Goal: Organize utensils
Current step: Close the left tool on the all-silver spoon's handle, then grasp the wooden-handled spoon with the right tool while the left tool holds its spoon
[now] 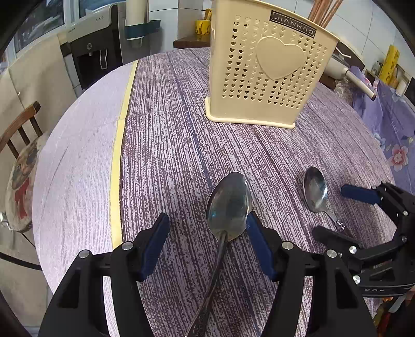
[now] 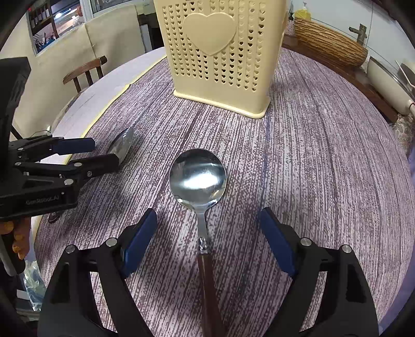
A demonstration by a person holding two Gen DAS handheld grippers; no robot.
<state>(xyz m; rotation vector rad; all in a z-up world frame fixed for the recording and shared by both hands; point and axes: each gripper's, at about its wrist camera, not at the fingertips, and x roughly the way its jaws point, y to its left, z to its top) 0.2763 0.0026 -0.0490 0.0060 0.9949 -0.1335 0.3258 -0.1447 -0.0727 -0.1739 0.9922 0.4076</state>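
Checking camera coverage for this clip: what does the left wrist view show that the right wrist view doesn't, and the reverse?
Only the left wrist view: chopsticks standing in the utensil holder, a water dispenser, and the all-metal spoon's whole bowl between the open left gripper.

Only the right wrist view: the brown-handled spoon's wooden handle running back between the open right gripper, and a woven basket.

Both: the cream heart-pattern utensil holder, both spoons lying on the purple tablecloth, a wooden chair, and the opposite gripper.
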